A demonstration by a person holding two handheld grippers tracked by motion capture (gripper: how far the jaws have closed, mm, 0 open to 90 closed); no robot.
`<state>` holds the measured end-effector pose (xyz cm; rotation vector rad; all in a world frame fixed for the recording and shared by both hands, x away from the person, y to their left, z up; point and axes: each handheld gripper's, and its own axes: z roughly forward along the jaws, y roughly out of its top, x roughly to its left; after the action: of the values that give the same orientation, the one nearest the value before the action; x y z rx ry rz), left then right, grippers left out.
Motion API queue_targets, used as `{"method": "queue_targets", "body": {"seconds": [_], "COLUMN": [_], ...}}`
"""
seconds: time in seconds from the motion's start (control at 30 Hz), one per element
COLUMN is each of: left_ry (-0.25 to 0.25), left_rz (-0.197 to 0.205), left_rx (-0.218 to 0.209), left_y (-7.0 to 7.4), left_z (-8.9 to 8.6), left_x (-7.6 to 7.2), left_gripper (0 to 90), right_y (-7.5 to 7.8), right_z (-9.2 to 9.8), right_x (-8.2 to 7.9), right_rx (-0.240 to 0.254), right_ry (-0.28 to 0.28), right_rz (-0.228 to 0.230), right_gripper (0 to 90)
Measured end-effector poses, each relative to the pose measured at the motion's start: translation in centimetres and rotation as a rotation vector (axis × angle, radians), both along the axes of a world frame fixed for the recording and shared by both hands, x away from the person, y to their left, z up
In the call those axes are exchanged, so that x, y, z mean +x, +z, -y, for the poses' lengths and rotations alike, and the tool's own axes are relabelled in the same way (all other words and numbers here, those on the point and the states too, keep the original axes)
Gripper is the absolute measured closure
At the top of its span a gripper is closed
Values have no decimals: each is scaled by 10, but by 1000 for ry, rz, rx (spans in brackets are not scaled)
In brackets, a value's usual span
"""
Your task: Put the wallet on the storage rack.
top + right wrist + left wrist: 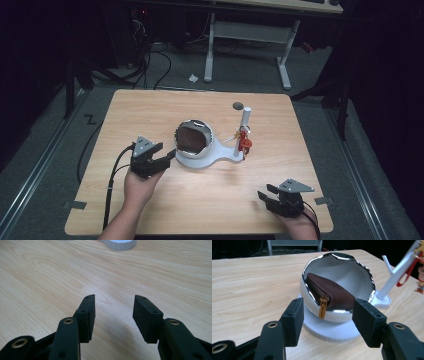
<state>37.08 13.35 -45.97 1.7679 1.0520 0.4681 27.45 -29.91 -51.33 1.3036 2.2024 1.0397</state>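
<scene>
A: Left gripper (pixel 325 315)?
B: Jaws spread, just short of the tilted chrome bowl (pixel 342 275); brown zip pouch (pixel 329 292) inside.
A: Around it?
B: White peg stand (pixel 244 131) beside, red keychain (pixel 244 142) hanging. Right gripper (pixel 113 315) spread over bare table (pixel 37 277).

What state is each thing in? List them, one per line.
Left gripper: open, aimed at the bowl, holding nothing.
Right gripper: open, over bare table, holding nothing.
Bowl: tilted on its white stand, mouth facing the left gripper.
Brown pouch: inside the bowl, zipped shut.
Red keychain: hanging from the white post.
</scene>
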Motion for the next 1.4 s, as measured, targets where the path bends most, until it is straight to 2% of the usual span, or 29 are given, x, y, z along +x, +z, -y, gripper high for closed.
{"method": "queue_targets", "body": {"seconds": [0.27,0.43,0.53,0.7,0.87,0.97,1.03,1.17,1.4], "left_ry": [-8,-33,-24,-18,-24,-28,-44,-55,-91], "left_rz": [-25,0,-54,-106,-116,-103,-126,-152,-143], "left_rx": [-17,29,30,57,127,199,239,220,195], "left_y": [-13,-26,-36,-50,-61,-71,-75,-75,-74], "left_z": [-22,-36,-41,-49,-57,-64,-68,-70,-71], "left_x": [-21,-28,-37,-47,-58,-64,-63,-59,-57], "left_gripper": [416,405,403,398,394,392,397,388,385], "right_y": [0,-1,-1,-1,-1,-2,-2,-2,-3], "right_z": [-2,-2,-3,-4,-4,-4,-2,3,11], "right_x": [0,-1,-1,0,-1,-1,-1,-1,2], "right_rx": [-3,-4,-4,-9,-11,-12,-11,0,5], "right_ry": [1,0,-1,6,10,11,2,-27,-86], "right_rz": [-2,-7,-10,-7,-6,-7,-5,-11,-18], "right_gripper": [531,531,531,531,531,530,530,530,530]}}
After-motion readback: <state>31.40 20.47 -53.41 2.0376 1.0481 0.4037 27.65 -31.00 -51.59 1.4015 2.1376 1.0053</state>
